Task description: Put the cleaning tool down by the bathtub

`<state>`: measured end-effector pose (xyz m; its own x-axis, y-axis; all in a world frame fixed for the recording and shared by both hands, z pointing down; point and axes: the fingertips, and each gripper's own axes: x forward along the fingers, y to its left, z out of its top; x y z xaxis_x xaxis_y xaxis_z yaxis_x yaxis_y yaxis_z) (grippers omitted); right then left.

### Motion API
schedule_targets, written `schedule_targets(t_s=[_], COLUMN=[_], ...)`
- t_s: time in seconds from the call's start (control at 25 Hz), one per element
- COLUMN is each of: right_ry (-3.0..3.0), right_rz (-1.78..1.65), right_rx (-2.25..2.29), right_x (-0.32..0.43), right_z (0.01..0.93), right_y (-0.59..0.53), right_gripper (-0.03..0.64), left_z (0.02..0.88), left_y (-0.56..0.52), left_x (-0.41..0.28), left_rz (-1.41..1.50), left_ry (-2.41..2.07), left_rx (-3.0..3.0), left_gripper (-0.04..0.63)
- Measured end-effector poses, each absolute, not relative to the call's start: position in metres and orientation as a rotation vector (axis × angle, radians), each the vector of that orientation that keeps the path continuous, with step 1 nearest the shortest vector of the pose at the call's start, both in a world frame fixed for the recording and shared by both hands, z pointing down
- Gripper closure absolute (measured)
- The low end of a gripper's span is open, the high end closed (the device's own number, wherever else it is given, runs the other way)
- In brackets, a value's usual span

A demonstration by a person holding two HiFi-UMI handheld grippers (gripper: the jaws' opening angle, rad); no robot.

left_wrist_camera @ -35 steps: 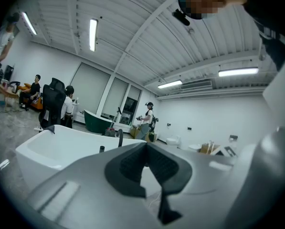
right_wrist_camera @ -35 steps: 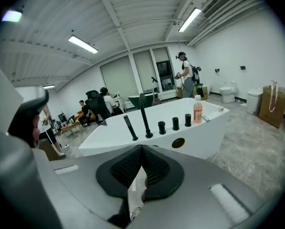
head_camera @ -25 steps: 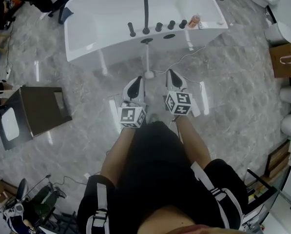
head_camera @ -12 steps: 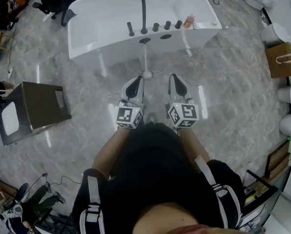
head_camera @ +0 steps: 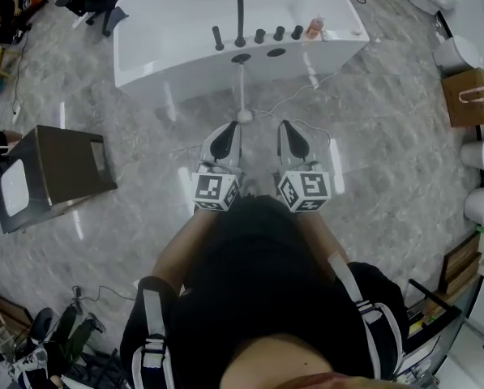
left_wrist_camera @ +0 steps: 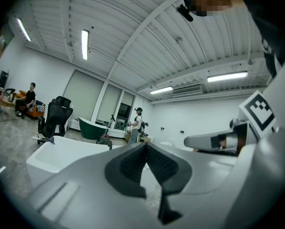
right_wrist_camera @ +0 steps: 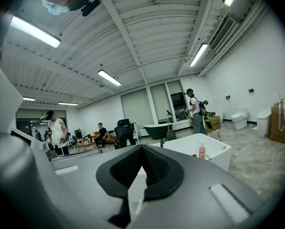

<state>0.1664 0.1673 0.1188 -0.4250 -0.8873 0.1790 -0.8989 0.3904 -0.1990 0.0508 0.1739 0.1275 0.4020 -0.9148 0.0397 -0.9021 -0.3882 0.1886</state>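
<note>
Cleaning tool (head_camera: 242, 96) stands against the bathtub (head_camera: 169, 23) at 12 o'clock, beyond the left hand-held gripper (head_camera: 230, 130) and right hand-held gripper (head_camera: 284, 126), both closed and empty. Probably light, stiff, smooth-poled: grip mid-pole.

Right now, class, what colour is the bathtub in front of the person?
White: the bathtub is plain white, with black taps on its rim. It shows best in the head view.
</note>
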Motion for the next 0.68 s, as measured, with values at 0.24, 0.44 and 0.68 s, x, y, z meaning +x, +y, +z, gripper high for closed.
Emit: schedule_targets(t_s=[0.24, 0.44, 0.68], right_ry=[-2.597, -2.591, -2.596], right_rz=[0.398, 0.400, 0.386], right_rx=[1.655, 1.634, 1.632], right_x=[0.1666, 0.1651, 0.1598], right_z=[0.1156, 0.1193, 0.1136], right_y=[0.1702, 0.1715, 0.1690], right_gripper=[0.618, 0.618, 0.618], left_z=[0.1299, 0.1307, 0.1237], left_y=[0.1793, 0.1788, 0.1772], left_x=[0.0521, 0.0551, 0.0539], left_rz=[-0.103, -0.123, -0.128], left_ry=[-1.631, -1.632, -1.620], left_rx=[2.457, 2.449, 2.459], left_gripper=[0.586, 0.586, 0.586])
